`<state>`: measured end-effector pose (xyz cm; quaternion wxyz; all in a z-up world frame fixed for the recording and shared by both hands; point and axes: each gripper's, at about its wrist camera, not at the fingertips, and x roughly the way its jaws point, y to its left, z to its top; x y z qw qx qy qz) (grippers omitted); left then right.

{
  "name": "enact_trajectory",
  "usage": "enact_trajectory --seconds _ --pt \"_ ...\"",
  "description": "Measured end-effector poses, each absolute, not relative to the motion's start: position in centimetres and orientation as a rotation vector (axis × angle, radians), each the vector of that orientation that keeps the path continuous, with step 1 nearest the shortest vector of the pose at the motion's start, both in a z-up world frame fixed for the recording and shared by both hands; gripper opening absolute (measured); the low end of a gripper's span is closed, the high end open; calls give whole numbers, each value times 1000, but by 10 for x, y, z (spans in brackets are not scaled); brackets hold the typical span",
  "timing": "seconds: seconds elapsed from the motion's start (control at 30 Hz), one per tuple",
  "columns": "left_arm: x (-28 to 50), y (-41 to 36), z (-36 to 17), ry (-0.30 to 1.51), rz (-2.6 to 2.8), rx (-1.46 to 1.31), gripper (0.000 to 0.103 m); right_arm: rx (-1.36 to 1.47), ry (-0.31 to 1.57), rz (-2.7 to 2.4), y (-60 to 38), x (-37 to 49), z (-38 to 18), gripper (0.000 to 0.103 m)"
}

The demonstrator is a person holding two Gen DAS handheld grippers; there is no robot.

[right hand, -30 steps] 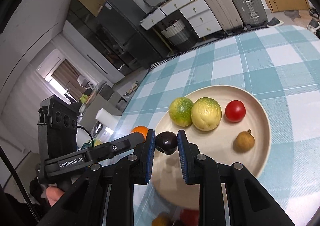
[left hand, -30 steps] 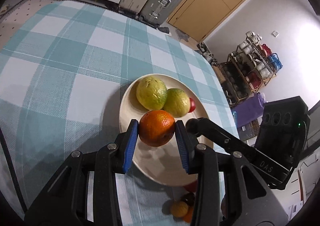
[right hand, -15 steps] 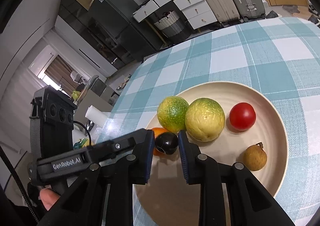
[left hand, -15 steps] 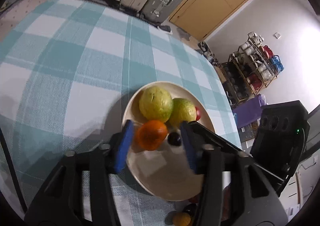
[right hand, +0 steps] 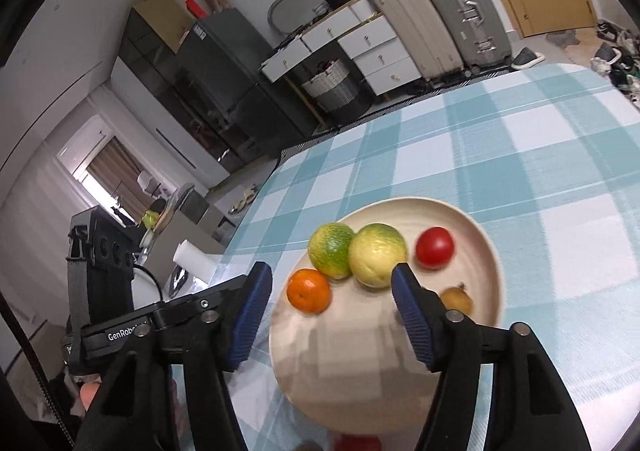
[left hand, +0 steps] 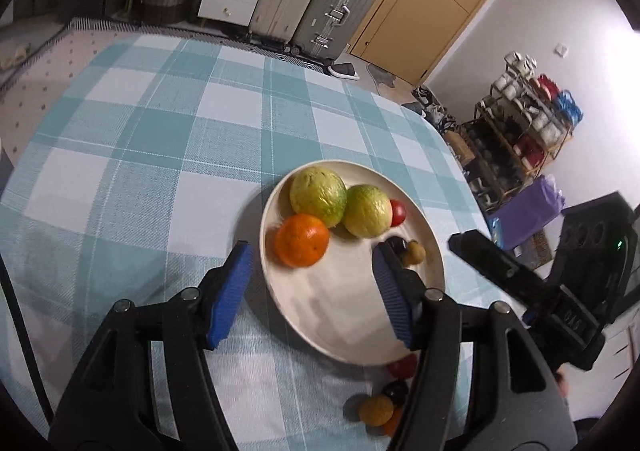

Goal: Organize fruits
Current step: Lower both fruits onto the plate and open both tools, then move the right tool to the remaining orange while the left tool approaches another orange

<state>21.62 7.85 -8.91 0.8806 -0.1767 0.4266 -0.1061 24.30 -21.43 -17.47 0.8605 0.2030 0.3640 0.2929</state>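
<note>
Left wrist view: the cream plate (left hand: 280, 315) on the checked tablecloth (left hand: 160, 139) is the landmark. On it the orange (left hand: 302, 240) lies at the near-left side. Just behind it two yellow-green citrus fruits (left hand: 318, 196) touch each other, with a red tomato (left hand: 398, 212) tucked behind the right one. A dark plum (left hand: 396, 243) and a small brown longan (left hand: 415, 252) sit toward the plate's right rim, partly hidden by a jaw.

Off the plate, just past its near edge, a loose cluster waits on the cloth: a red fruit (left hand: 403, 365), a dark one, a yellow-brown one (left hand: 375, 410) and something orange, all partly covered by the gripper body.

I judge this to be the release after a placement, with the cluster still to be gathered. The next move calls for one gripper to draw back over the near rim, drop toward a small round fruit and close gently, since such fruit would roll.

Left gripper (left hand: 312, 291): its jaws are opening, about half spread, blue pads clear of the orange, nothing held. Right gripper (right hand: 332, 311): likewise opening to about half, empty, with only bare plate between its jaws. The plum cannot be seen in the right wrist view.
</note>
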Motion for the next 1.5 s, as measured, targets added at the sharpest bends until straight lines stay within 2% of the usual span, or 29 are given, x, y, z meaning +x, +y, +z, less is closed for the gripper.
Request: enact_trajectory --seconds 0.1,0.23,0.27,0.33,0.4,0.67,0.83,1.13,1.5 --pt "201 69 -84 878 -212 -315 61 422 750 591 -227 230 -171 71" --pt "178 53 -75 849 -202 -230 64 401 738 579 -238 211 -164 74" --pt "174 50 -73 841 -196 -210 65 391 728 577 -239 206 -162 79" --pt "164 43 -69 821 -178 -167 72 370 710 573 -241 195 -158 84" --pt "154 37 -63 796 -156 -130 78 338 688 570 -241 183 -152 85" --pt "122 22 -43 728 -92 -58 85 262 633 566 -239 150 -139 90" --pt "106 18 -39 721 -74 -56 100 259 611 556 -243 134 -136 97" --pt "87 17 -41 716 -81 -61 102 229 571 555 -245 108 -134 102" --pt "64 30 -64 731 -51 -114 102 172 579 562 -237 88 -150 103"
